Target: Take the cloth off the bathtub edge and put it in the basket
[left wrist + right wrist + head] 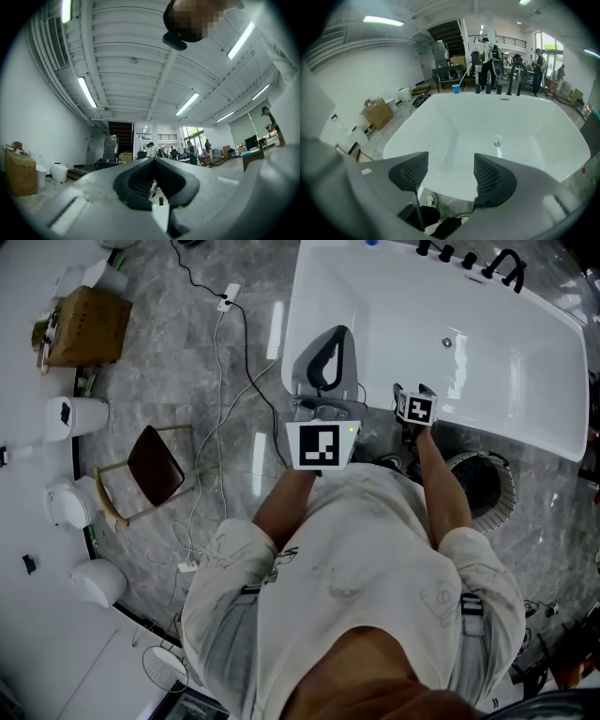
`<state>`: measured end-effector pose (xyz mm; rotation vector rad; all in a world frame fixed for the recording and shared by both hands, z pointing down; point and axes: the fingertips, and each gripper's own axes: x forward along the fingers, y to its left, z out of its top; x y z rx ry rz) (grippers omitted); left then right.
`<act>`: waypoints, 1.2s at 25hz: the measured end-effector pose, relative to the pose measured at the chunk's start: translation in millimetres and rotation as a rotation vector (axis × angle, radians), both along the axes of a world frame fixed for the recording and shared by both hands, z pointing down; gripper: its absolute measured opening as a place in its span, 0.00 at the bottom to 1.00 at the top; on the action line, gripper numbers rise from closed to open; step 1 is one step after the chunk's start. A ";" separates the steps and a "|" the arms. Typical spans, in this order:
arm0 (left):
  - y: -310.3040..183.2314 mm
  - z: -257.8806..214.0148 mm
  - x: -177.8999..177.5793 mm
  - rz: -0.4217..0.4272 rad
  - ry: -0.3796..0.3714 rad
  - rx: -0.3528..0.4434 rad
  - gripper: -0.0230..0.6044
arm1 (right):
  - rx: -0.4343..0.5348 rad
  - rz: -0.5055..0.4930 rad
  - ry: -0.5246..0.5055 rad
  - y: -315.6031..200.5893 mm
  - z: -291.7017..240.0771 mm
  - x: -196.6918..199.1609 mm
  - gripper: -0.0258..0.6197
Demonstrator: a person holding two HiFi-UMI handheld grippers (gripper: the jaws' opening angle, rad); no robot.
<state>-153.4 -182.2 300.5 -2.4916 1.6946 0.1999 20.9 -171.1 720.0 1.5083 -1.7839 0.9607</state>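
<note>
Right gripper (451, 174), fingers apart and empty, hangs over the bathtub (394, 315) edge, nearer the basket (492, 474). Left gripper (153, 160) fingers are pressed together and empty. No cloth shows.

White bathtub (394, 306), grey marbled floor (178, 362)

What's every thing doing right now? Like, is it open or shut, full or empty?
bathtub: empty, no water in it.
left gripper: shut, holding nothing.
right gripper: open, nothing between its jaws.
basket: standing upright; its inside is too dark to tell.
chair: upright, nobody on it.
</note>
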 end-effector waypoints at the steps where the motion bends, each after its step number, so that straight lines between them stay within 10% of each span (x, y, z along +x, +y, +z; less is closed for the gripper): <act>1: -1.4 -0.4 -0.7 -0.001 0.000 0.002 0.04 | 0.024 0.001 -0.006 -5.6 -7.2 -0.2 0.52; 30: -15.3 -21.5 -13.6 -0.023 -0.033 0.033 0.04 | 1.049 -0.051 -0.006 -34.1 -429.5 -18.0 0.50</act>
